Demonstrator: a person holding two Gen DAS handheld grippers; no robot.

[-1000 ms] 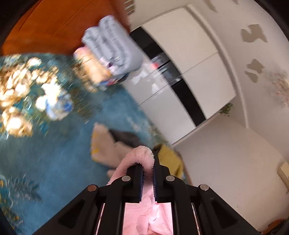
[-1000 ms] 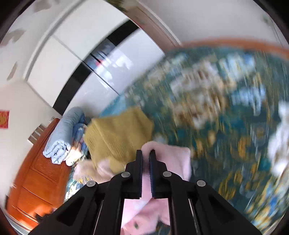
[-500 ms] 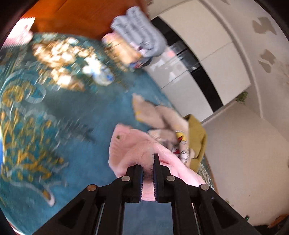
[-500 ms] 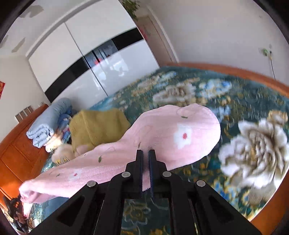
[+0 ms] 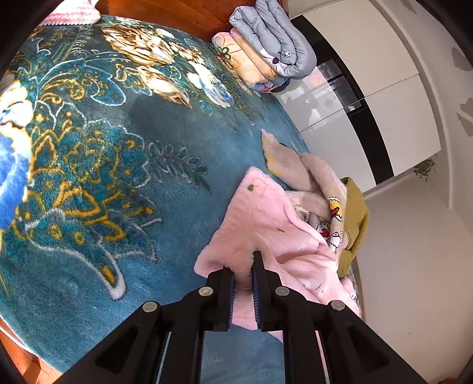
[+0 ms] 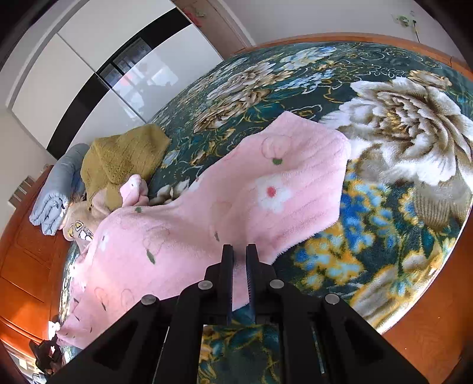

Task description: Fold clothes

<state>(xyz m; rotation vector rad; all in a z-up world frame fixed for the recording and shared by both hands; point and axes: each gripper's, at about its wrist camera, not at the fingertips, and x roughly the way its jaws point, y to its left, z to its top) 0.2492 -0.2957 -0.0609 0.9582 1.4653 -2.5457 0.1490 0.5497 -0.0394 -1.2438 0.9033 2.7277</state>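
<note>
A fluffy pink garment [image 5: 266,224] with flower prints lies spread on the teal floral bed blanket [image 5: 103,177]. My left gripper [image 5: 242,263] holds one edge of it between its fingers, low over the bed, and its jaws are opening. In the right wrist view the same pink garment [image 6: 266,189] stretches away to the left. My right gripper [image 6: 239,251] grips its near edge, pink pile fills the narrow gap, and its jaws are opening too.
A mustard knit garment [image 6: 124,159] and a beige printed one [image 5: 295,171] lie heaped past the pink piece. Folded quilts [image 5: 275,41] sit stacked by the wooden headboard [image 5: 165,11]. White wardrobe doors [image 6: 88,59] stand behind; the wooden bed frame [image 6: 428,339] edges the blanket.
Both grippers came down with the pink garment, which hung bunched from them before. It now lies laid out flat across the blanket.
</note>
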